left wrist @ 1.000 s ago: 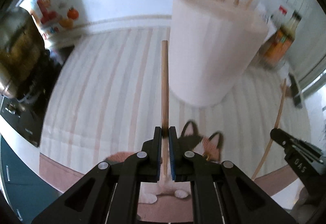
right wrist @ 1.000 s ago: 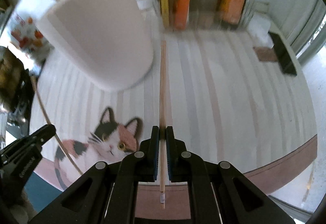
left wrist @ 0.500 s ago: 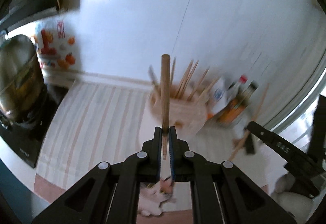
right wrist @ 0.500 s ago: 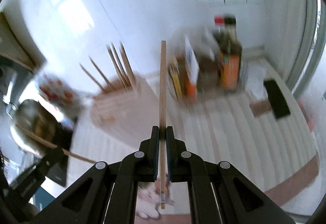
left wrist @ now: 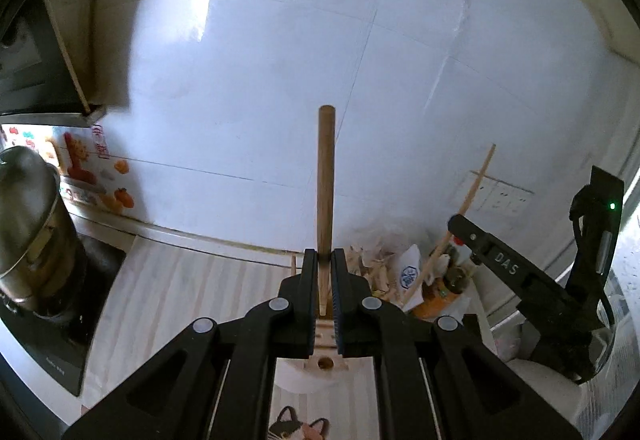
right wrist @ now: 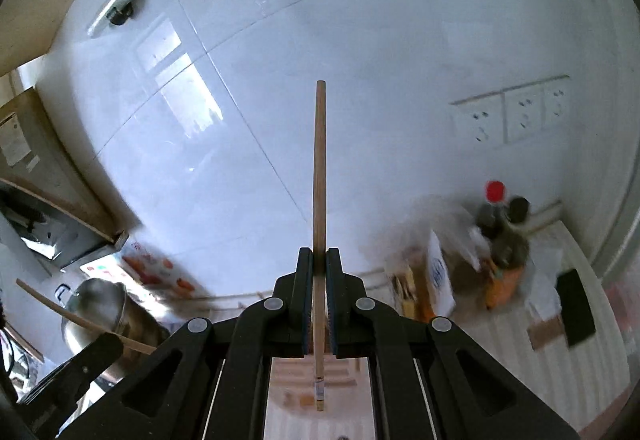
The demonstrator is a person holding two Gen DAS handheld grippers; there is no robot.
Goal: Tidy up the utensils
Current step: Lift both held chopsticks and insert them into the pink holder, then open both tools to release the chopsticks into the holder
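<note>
Left tool (left wrist: 325, 258) clamped on a thick wooden chopstick (left wrist: 326, 175), right tool (right wrist: 319, 256) clamped on a thinner chopstick (right wrist: 319, 175), both sticks pointing up above the white holder (left wrist: 320, 364) on the striped table (left wrist: 168, 288).

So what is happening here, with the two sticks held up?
A person holds a gripper in each hand. The left gripper is shut on a chopstick, and the right gripper is shut on another chopstick. Both sticks point up toward the tiled wall. The holder sits below the left gripper, so nothing is dropped in yet.
</note>
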